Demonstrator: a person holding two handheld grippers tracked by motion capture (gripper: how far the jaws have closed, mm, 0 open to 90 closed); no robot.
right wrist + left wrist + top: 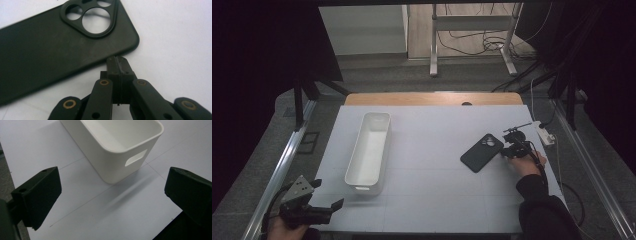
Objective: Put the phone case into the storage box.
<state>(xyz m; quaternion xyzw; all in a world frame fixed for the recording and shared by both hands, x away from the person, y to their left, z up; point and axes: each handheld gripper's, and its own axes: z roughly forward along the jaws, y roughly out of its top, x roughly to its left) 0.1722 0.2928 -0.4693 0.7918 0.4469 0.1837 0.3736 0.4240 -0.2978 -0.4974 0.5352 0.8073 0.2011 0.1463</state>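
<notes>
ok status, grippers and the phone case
Right gripper shut, tip at the black phone case edge, nothing held. Left gripper open, facing the white bin. Nothing between case and bin.

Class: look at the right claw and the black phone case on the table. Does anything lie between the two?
Nothing visible does. The right claw, jaws shut, sits right at the edge of the phone case, with bare table around them.

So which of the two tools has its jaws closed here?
The right tool, with its tip at the edge of the black phone case. The left tool, near the white bin, stands wide open.
</notes>
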